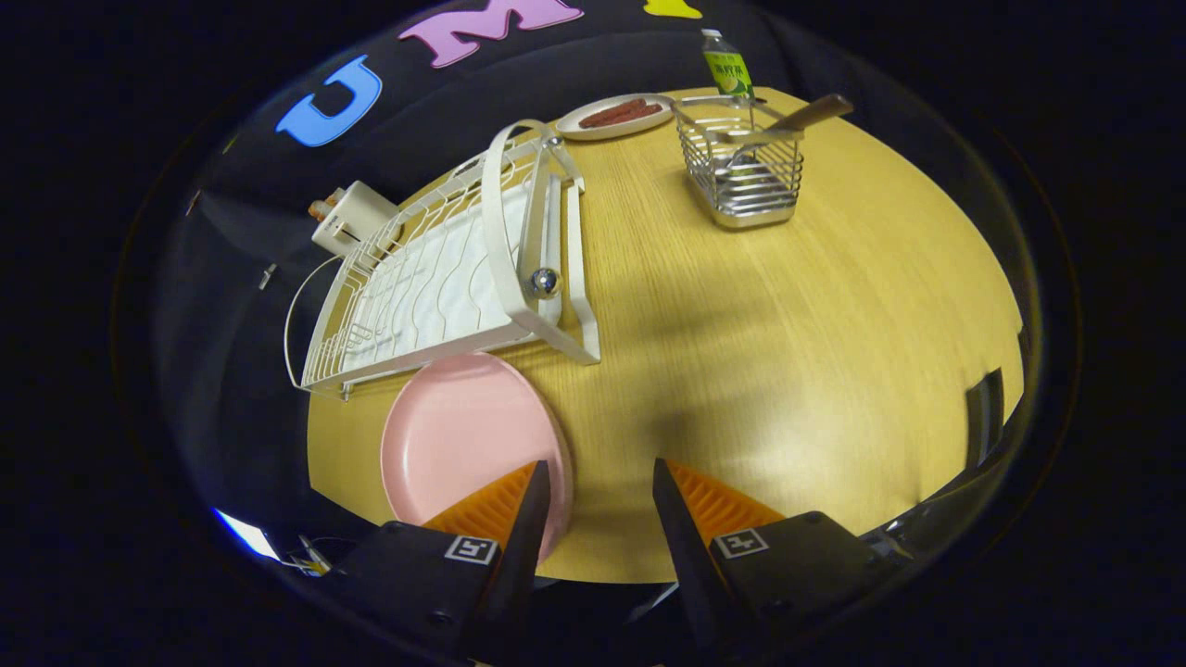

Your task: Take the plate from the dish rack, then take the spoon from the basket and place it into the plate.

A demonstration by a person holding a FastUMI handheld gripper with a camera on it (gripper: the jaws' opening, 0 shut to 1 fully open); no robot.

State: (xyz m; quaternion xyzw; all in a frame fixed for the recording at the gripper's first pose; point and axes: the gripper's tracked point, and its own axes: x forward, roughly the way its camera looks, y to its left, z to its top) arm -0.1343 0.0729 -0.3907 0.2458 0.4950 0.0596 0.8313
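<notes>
One pink plate on table, one spoon in basket, jaws apart, empty.

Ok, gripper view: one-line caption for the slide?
Open gripper above the wooden table, pink plate out beside the white dish rack; spoon still in the wire basket.

My gripper hangs over the wooden table with its fingers apart and nothing between them. The pink plate lies flat on the table, partly under my left finger, just beside the near end of the white dish rack. Well beyond the fingers stands the wire basket with the spoon leaning out of it. Behind it are a bottle and a small plate of sausages.
</notes>
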